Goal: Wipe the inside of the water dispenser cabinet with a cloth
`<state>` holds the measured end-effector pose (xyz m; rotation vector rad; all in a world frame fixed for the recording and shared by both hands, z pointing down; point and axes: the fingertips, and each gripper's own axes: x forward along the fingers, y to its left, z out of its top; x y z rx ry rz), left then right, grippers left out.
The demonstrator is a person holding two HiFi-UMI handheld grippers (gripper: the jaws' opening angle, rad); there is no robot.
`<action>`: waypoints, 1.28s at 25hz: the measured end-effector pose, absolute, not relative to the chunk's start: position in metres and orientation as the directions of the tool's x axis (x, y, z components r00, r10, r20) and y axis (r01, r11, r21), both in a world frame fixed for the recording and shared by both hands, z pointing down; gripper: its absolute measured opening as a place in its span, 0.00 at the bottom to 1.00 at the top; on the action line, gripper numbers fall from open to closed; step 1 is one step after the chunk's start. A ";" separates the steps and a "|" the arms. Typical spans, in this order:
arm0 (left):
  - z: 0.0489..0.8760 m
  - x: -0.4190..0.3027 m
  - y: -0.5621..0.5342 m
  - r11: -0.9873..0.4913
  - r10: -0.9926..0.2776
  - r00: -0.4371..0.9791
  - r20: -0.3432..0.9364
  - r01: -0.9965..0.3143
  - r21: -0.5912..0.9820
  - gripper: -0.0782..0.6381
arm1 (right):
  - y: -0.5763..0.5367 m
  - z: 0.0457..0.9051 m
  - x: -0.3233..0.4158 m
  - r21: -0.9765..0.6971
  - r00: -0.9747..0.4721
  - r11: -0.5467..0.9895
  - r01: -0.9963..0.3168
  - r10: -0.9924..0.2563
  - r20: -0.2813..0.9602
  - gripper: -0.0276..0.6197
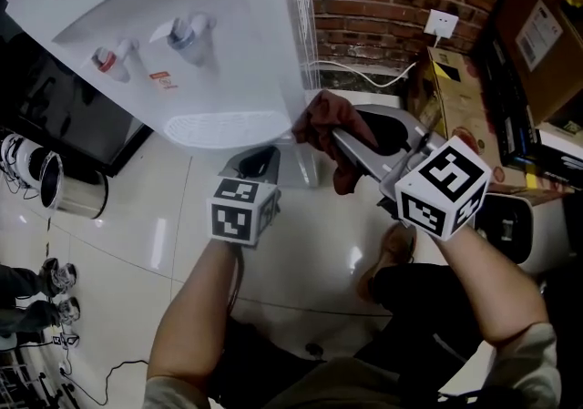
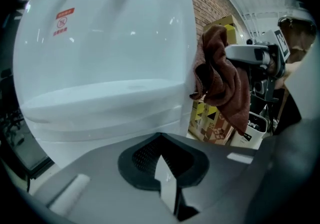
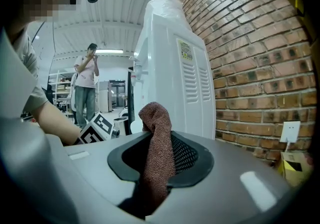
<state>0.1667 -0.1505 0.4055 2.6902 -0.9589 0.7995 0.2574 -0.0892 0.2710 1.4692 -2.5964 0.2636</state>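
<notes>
Cloth (image 1: 328, 120) hangs pinched in the right gripper (image 3: 159, 165) beside the dispenser (image 1: 182, 25), kept ready for the cabinet, while the left gripper (image 2: 162, 163) is closed tight below the drip tray (image 1: 223, 127), perhaps on the door's edge to open it.

My head camera looks steeply down, the water dispenser (image 1: 182, 43) filling its upper left. My left gripper (image 1: 262, 159) camera faces the dispenser's front closely; my right gripper (image 1: 339, 136) camera faces its side. All three share dispenser and cloth (image 1: 323, 116).
</notes>
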 end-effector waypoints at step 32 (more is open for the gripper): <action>0.430 0.248 -0.076 -0.787 -0.508 0.676 0.533 -0.616 0.031 0.11 | -0.063 0.536 0.333 -0.100 -0.332 0.465 -0.879 -0.449 0.830 0.22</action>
